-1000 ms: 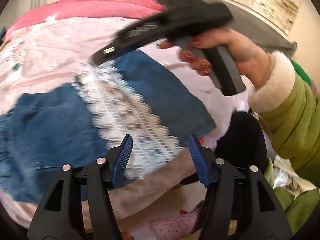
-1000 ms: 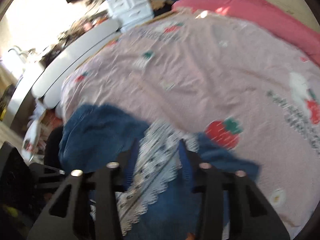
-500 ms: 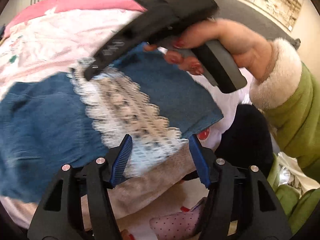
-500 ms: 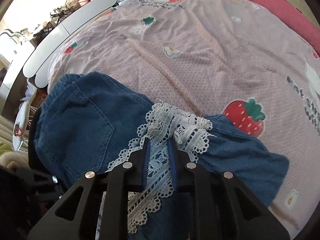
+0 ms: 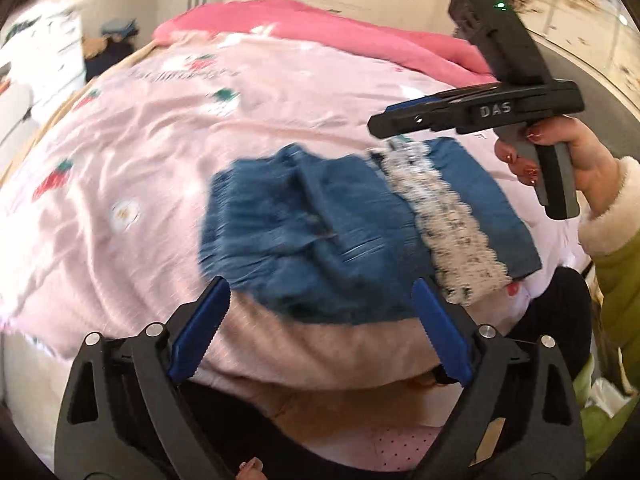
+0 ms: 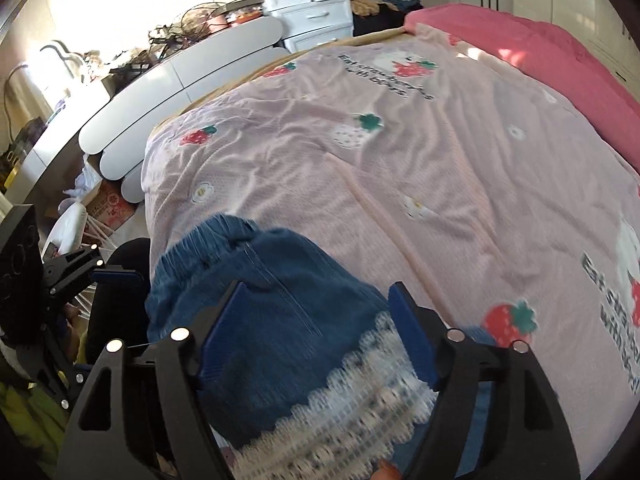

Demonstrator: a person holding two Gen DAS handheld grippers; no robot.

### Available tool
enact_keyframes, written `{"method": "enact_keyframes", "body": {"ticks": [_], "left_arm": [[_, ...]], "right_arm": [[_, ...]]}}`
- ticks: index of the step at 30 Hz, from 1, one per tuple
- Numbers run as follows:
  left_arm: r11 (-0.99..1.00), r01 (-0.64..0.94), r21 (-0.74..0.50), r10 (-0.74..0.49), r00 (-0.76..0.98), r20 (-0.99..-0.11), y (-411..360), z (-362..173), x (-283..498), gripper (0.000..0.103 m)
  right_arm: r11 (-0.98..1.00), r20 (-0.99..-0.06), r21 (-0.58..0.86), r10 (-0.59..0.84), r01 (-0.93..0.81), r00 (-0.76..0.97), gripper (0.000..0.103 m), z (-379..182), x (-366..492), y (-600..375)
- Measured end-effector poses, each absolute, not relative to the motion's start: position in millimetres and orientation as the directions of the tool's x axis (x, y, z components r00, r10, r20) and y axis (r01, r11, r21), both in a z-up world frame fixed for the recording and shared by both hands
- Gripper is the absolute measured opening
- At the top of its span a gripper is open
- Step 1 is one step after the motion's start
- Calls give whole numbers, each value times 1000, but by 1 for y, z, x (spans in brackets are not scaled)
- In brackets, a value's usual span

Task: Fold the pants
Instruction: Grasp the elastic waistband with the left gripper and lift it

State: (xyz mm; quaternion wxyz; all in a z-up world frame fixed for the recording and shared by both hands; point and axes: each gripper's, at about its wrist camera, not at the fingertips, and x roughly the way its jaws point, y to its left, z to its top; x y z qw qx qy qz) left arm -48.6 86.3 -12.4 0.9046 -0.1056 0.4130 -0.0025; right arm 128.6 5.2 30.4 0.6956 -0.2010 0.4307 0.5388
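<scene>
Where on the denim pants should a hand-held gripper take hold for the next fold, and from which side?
Probably the gathered waistband, at the pants' left end, away from the lace hem. The band is thick and bunched, so it offers a ridge to pinch. Come in low from the near bed edge with the open left hand-held gripper, which is nearest.

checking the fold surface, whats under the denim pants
The denim pants lie on the pink strawberry-print bedspread, near its front edge. The white lace trim runs across their top. What the bedspread looks like directly beneath the denim is covered.
</scene>
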Motion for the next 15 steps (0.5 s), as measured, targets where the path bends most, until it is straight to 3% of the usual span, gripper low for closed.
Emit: {"method": "enact_keyframes", "body": {"ticks": [15], "left_arm": [[876,-157,-457,-271,624,-733,110,-54,-37,87]], "right_arm": [[221,-852,163,523,-962,-24,85,11,112,65]]}}
